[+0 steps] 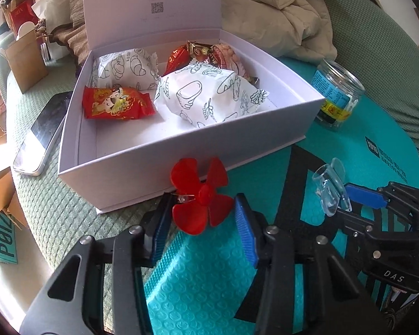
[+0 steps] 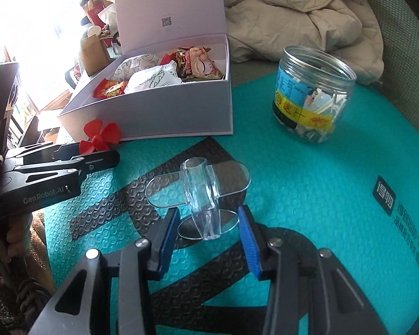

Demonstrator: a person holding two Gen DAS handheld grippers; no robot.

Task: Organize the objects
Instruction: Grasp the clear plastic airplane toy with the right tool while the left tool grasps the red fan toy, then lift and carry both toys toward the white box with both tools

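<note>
Propeller (image 1: 199,195), red and four-bladed, sits between the spread left tongs (image 1: 201,217), just in front of the white box (image 1: 142,167) of wrapped snacks. Clear plastic plane body (image 2: 202,195) lies between the right tongs (image 2: 206,231), also spread, on the teal mat (image 2: 307,195). Best to pinch the propeller by its hub, not the thin blades; lift clear of the box wall. Open jar (image 2: 312,95) stands well apart.

- A green textured cushion (image 1: 56,209) spreads underneath, perhaps a sofa.
- A teal embossed mat (image 2: 307,167) lies on it.
- Bright daylight (image 2: 42,14) glares at the left.
</note>
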